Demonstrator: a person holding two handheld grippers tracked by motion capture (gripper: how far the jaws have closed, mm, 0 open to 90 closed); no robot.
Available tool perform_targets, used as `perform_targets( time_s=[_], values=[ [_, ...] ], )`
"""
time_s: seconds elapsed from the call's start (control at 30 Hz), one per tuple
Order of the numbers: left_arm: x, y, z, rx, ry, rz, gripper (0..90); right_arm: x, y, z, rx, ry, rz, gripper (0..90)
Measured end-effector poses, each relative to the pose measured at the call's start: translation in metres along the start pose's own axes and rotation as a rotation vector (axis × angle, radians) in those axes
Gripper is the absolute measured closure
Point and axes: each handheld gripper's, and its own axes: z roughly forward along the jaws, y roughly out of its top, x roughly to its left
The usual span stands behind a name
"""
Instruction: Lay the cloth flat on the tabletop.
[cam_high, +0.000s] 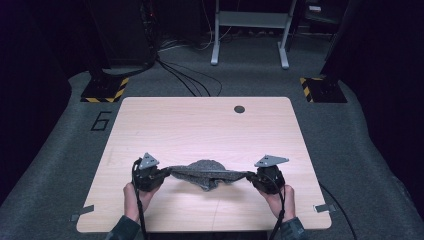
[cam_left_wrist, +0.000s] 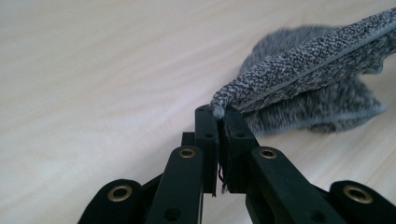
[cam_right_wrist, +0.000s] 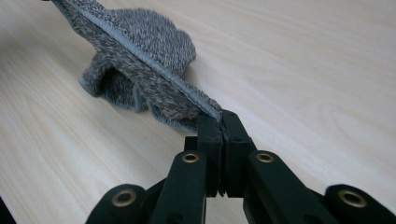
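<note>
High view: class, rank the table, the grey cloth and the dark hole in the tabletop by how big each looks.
1. Table
2. Grey cloth, stretched between the left gripper and right gripper
3. Hole, plainly smallest

Grey cloth (cam_left_wrist: 308, 79) — far end cut off, blurred; clamped corners hidden.

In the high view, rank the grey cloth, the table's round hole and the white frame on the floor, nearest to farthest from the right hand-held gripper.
1. Grey cloth: clamped in the right hand-held gripper, stretching left.
2. Round hole: near the table's far edge.
3. White frame: on the floor beyond the table.
</note>
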Motion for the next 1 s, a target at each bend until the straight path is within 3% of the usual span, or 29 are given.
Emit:
perform_targets(
  time_s=[0.1,0.3,0.4,0.43,0.47,0.5,0.53,0.57,0.6,0.63,0.67,0.73,0.8,0.83,0.87,0.9,1.0],
  values=[
    [-0.002,-0.012,0.007,0.029,-0.023,-0.034,86.4,0.0,-0.009,0.005,0.022,0.007,0.017,88.9],
    [0.007,-0.006,0.012,0.03,-0.024,-0.048,86.7,-0.005,-0.004,0.011,0.024,0.001,0.016,89.0],
    [0.024,0.021,0.022,0.026,-0.021,-0.047,86.9,-0.023,0.017,0.022,0.014,-0.025,0.002,89.2],
    [0.024,0.021,0.022,0.026,-0.021,-0.047,86.9,-0.029,0.026,0.025,0.012,-0.033,-0.001,89.2],
    [0.035,0.042,0.028,0.021,-0.014,-0.038,87.0,-0.033,0.033,0.027,0.013,-0.046,-0.001,89.3],
    [0.039,0.051,0.029,0.02,-0.006,-0.03,87.0,-0.044,0.046,0.031,0.006,-0.057,-0.012,89.3],
    [0.039,0.051,0.029,0.02,-0.006,-0.03,87.0,-0.048,0.056,0.033,0.007,-0.063,-0.004,89.4],
    [0.053,0.086,0.031,0.0,0.019,-0.014,87.0,-0.058,0.073,0.034,0.004,-0.089,-0.017,89.4],
    [0.053,0.086,0.031,0.0,0.019,-0.014,87.0,-0.065,0.089,0.034,-0.006,-0.1,-0.023,89.4],
    [0.057,0.104,0.028,-0.013,0.035,-0.005,87.0,-0.065,0.089,0.034,-0.006,-0.1,-0.023,89.4],
    [0.06,0.14,0.018,-0.053,0.083,0.035,87.0,-0.073,0.122,0.026,-0.029,-0.146,-0.029,89.4],
    [0.058,0.17,0.0,-0.101,0.125,0.084,87.0,-0.077,0.154,0.01,-0.076,-0.185,-0.071,89.4],
    [0.051,0.188,-0.018,-0.148,0.159,0.132,86.9,-0.074,0.178,-0.012,-0.129,-0.213,-0.097,89.3],
    [0.051,0.188,-0.018,-0.148,0.159,0.132,86.9,-0.074,0.178,-0.012,-0.129,-0.213,-0.097,89.3],
    [0.043,0.191,-0.031,-0.167,0.168,0.171,86.8,-0.068,0.188,-0.032,-0.163,-0.225,-0.137,89.2],
    [0.04,0.188,-0.036,-0.162,0.161,0.185,86.8,-0.064,0.188,-0.04,-0.178,-0.223,-0.144,89.1],
    [0.033,0.165,-0.035,-0.14,0.132,0.187,86.6,-0.051,0.17,-0.047,-0.174,-0.204,-0.173,88.9]
  ],
)
